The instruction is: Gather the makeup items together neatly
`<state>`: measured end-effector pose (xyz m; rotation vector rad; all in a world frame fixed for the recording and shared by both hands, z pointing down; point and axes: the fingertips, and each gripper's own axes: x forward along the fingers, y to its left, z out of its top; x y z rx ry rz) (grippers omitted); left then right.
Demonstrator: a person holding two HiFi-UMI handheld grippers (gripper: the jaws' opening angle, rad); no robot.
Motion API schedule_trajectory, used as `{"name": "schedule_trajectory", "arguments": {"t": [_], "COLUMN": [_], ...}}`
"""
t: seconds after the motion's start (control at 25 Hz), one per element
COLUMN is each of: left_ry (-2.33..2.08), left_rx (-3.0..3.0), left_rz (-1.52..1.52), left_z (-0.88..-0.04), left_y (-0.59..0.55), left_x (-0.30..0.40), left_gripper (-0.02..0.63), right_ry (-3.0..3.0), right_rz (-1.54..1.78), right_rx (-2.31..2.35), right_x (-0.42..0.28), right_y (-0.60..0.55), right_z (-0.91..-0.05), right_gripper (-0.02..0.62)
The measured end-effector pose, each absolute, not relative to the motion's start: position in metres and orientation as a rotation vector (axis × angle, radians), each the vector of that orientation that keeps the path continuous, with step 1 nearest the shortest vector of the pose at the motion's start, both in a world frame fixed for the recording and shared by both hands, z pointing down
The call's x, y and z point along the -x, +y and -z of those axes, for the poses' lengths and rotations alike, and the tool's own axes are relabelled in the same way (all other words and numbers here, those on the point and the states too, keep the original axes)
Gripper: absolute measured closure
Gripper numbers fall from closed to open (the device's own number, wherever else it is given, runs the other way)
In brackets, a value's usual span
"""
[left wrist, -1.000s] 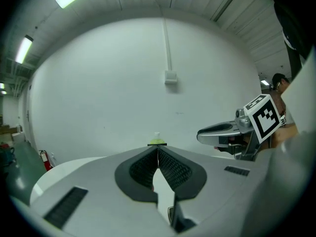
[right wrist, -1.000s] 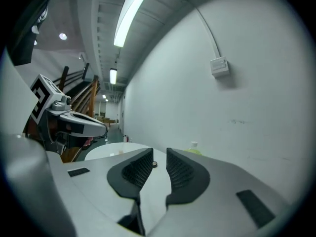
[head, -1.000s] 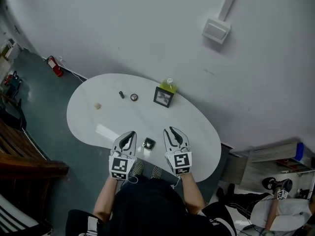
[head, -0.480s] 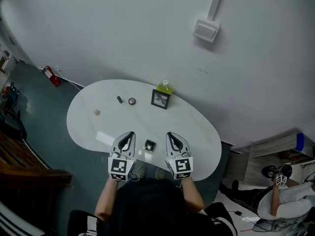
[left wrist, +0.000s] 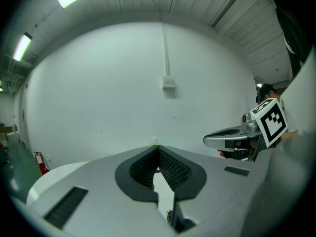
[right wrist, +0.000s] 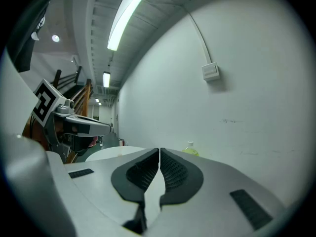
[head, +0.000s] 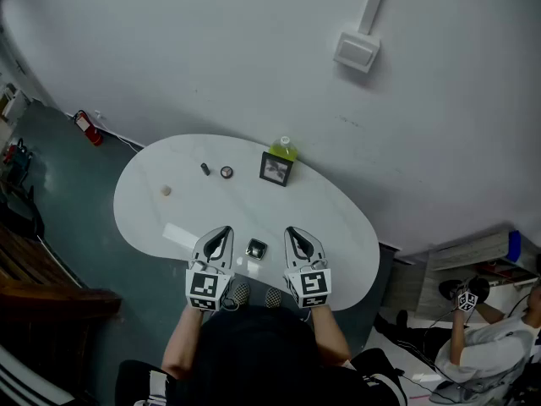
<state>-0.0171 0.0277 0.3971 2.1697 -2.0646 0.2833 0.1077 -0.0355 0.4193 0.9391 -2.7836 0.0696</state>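
The person stands at the near edge of a white, rounded table (head: 338, 227), holding a gripper in each hand low over that edge, both pointing out across the top. The left gripper (head: 224, 228) has its jaws pressed together with nothing between them, and the right gripper (head: 291, 229) is the same, its ribbed pads meeting at the tips on nothing. The two sit side by side, a little apart, each carrying its marker cube at the back. On the table between them, touching neither, lies a small square compact (head: 256, 249), dark with a paler middle. The other pieces are well apart from it, over on the far half of the table. Towards the left there is a small beige round thing (head: 166, 191), lying alone. Further back, a short dark tube (head: 205, 169) and a little round pot (head: 226, 172) lie near each other. To the right of those stands a dark square frame (head: 275, 170), and just behind it, at the far edge, a yellow-green bottle (head: 284, 149) with a pale cap. Past the table rises a plain white wall with a white box (head: 355, 52) mounted on it. A red fire extinguisher (head: 84, 128) stands on the floor by the wall, off to the left.
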Motion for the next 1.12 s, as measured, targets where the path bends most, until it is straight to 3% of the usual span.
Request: {"name": "schedule_trajectory", "arguments": {"t": [0.56,1.12], "left_ry": [-2.209,-2.336], "left_rx": [-1.971,-1.750], "left_rz": [-0.293,-0.278], "left_z": [-0.414,-0.430], "left_y": [0.045,0.035], "left_x": [0.034,0.163], "left_gripper": [0.586,0.586], "right_ry": [-2.833,-2.852], "right_rz": [-0.065,-0.033], "right_rx": [-0.639,-0.377], "right_x": [-0.070,0.071], "right_y": [-0.029,-0.059], "right_z": [-0.430,-0.441], "right_gripper": [0.558,0.558]}}
